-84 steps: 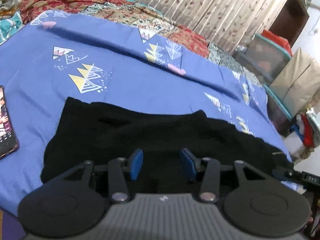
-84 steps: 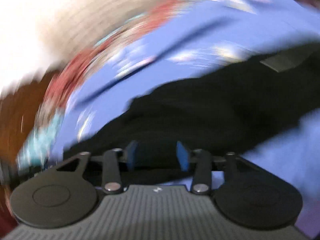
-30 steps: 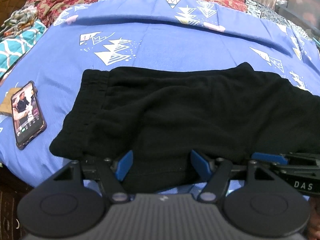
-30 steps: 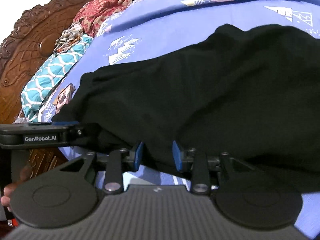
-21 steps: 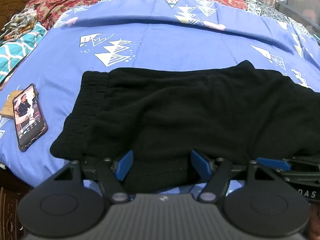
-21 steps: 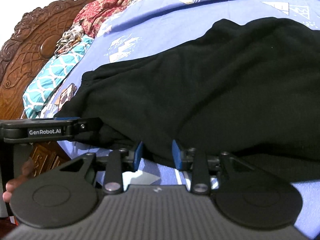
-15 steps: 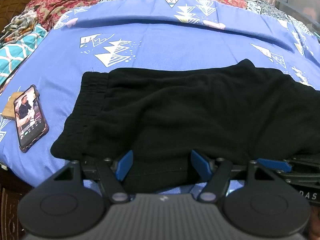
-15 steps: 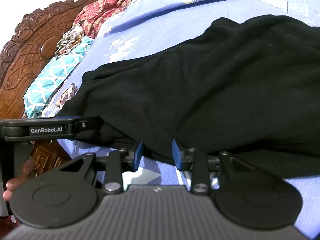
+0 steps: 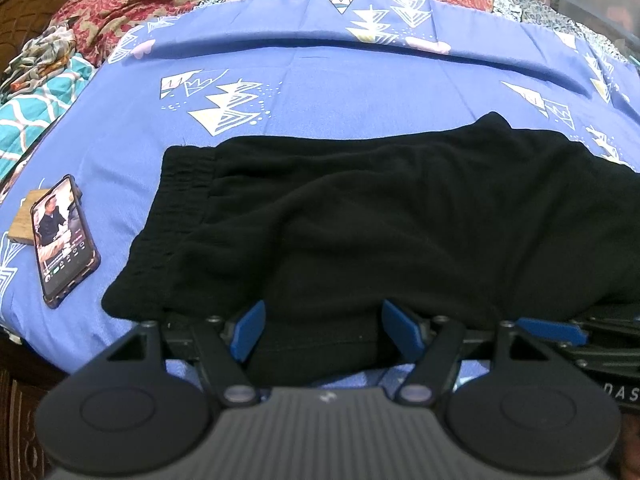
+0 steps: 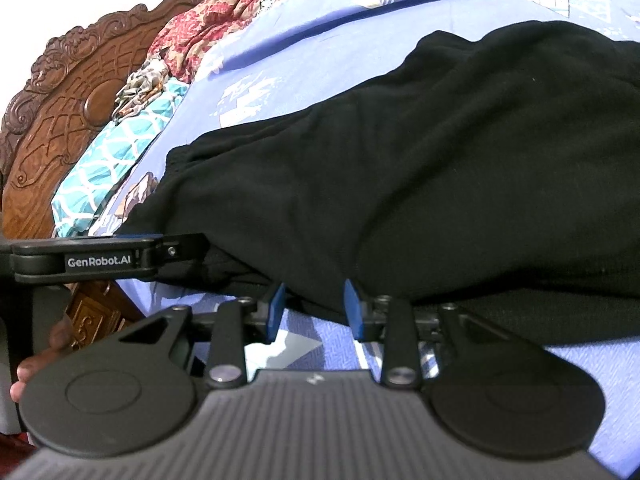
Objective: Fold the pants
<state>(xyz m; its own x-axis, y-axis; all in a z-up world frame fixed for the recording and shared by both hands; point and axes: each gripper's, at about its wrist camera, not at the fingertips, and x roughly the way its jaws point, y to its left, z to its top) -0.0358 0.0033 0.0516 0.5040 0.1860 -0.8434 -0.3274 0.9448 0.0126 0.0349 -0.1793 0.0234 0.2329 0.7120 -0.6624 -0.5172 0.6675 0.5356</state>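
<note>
Black pants [image 9: 360, 220] lie flat across the blue patterned bedsheet [image 9: 320, 80], with the elastic waistband [image 9: 176, 184] at the left. My left gripper [image 9: 324, 330] is open wide at the near edge, and a lump of the black fabric sits between its blue pads. My right gripper [image 10: 314, 310] stands open more narrowly at the same near edge of the pants [image 10: 400, 160]; the hem dips between its fingertips and blue sheet shows behind. In the right wrist view the left gripper's finger [image 10: 108, 258] reaches in from the left onto the fabric.
A phone [image 9: 64, 240] with a lit screen rests on a small wooden block [image 9: 24, 224] left of the waistband. A teal pillow [image 10: 108, 168] and a carved wooden headboard [image 10: 52, 120] lie beyond. A hand [image 10: 36, 364] holds the left gripper.
Since the oldest frames both grippers have come down to the near edge of the pants. Over the last second nothing has visibly moved.
</note>
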